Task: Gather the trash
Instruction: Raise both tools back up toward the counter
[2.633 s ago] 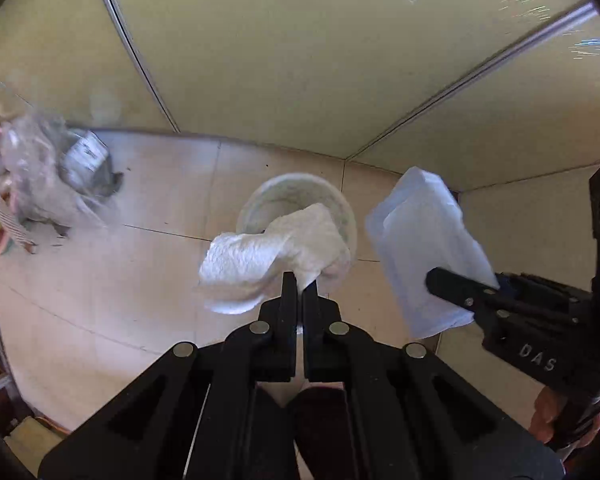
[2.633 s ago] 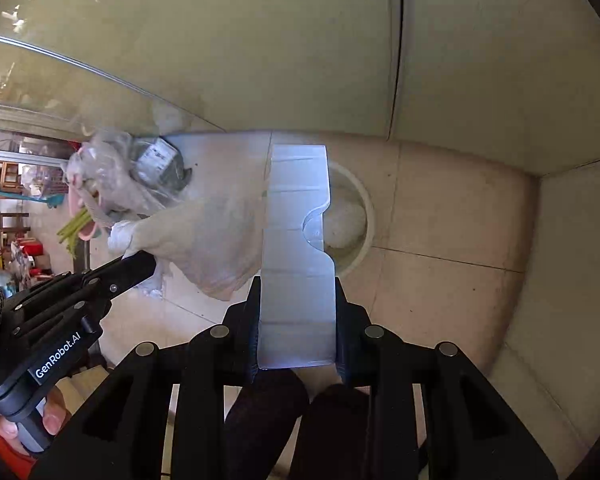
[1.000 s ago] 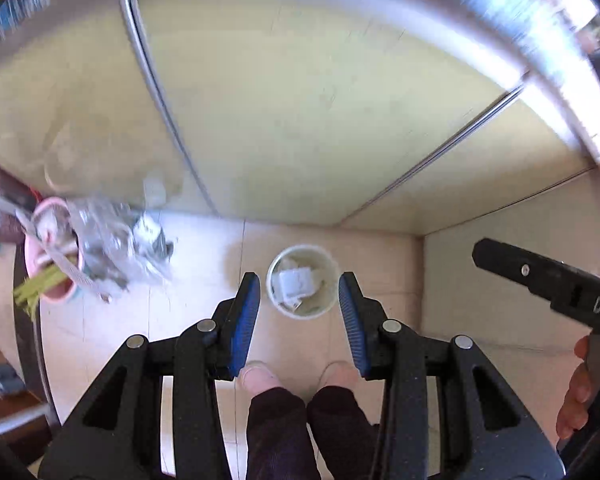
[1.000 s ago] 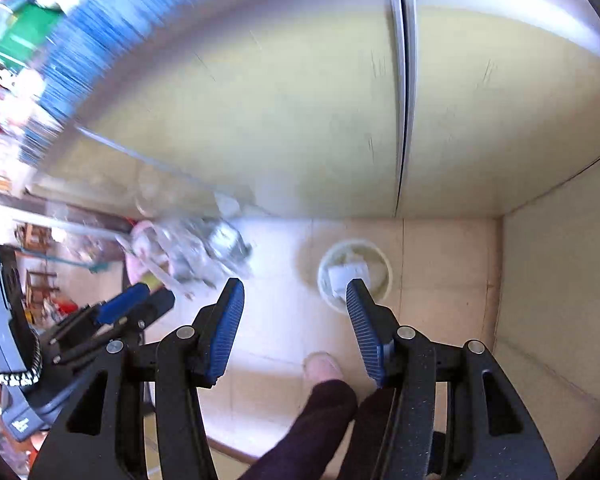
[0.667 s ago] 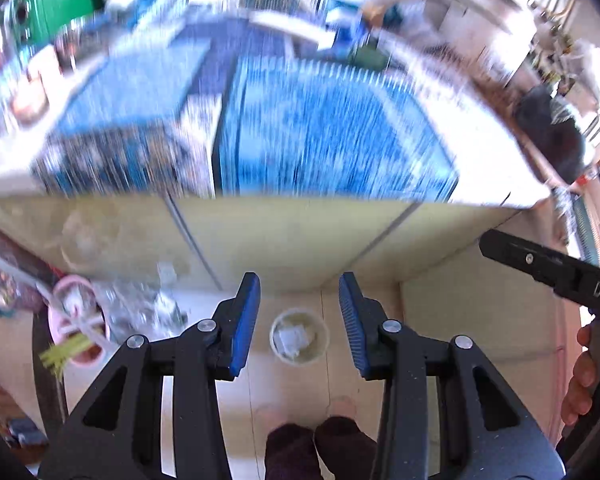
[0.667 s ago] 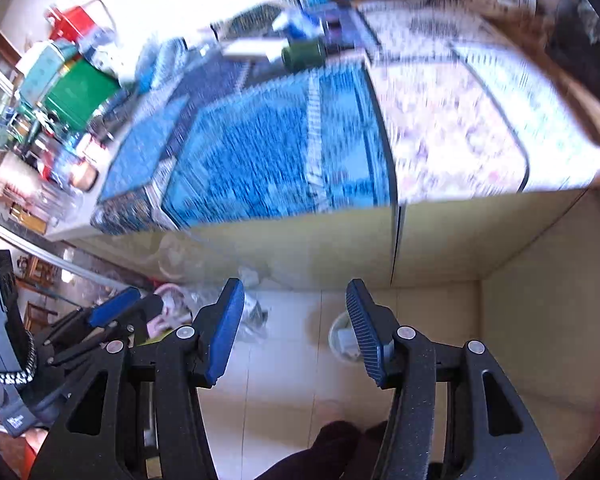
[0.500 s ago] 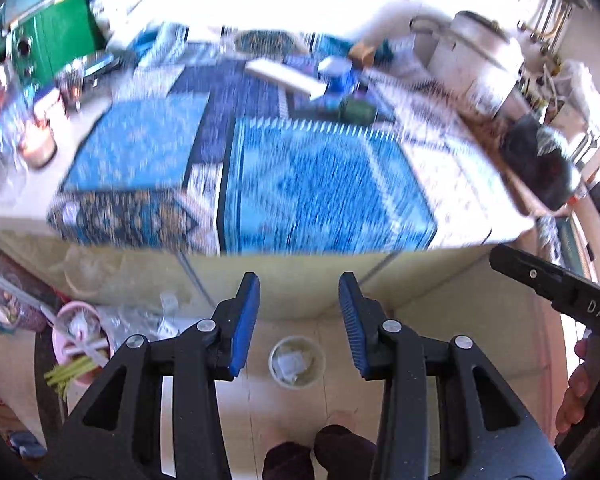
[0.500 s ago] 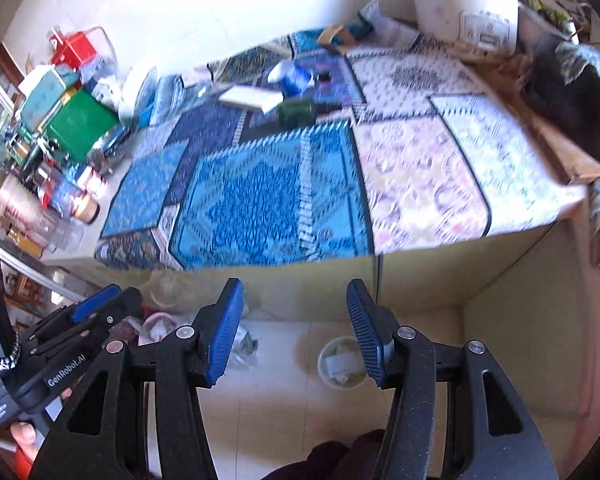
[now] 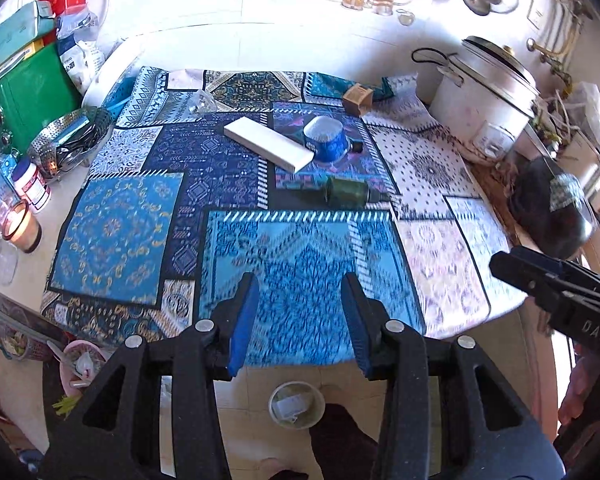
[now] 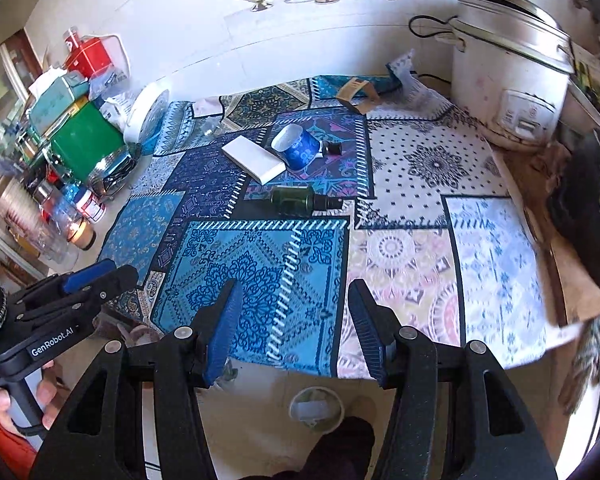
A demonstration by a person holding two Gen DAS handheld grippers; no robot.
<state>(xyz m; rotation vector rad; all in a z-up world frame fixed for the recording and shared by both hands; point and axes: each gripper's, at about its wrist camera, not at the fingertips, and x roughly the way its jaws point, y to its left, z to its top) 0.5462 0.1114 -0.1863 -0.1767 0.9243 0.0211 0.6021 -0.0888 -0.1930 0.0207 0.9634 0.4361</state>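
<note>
In the left wrist view, the far left of the frame holds a green box (image 9: 28,100) with a metal steamer basket (image 9: 70,136) just beside it. Toward the centre, on the patterned blue cloth (image 9: 116,236), a flat white box (image 9: 268,147) lies at a slant, touching a blue paper cup (image 9: 326,140) tipped on its side. Below them in the frame a dark green bottle (image 9: 346,196) lies on its side. A small brown carton (image 9: 357,98) sits near the cloth's far edge. At upper right stands a white rice cooker (image 9: 484,100).

The left gripper (image 9: 300,322) fills the lower centre, its blue-padded fingers spread apart with nothing between them. Below it, on the floor at bottom centre, is the white trash bin (image 9: 297,404), with crumpled pale scraps inside. The right gripper (image 9: 548,284) juts in from the right edge.

In the right wrist view, the left gripper (image 10: 84,284) enters at lower left. The right gripper (image 10: 296,320) at lower centre is likewise spread wide and empty. The trash bin (image 10: 316,406) lies at bottom centre, and the white box (image 10: 254,158), cup (image 10: 296,148) and bottle (image 10: 296,200) sit in the upper middle.
</note>
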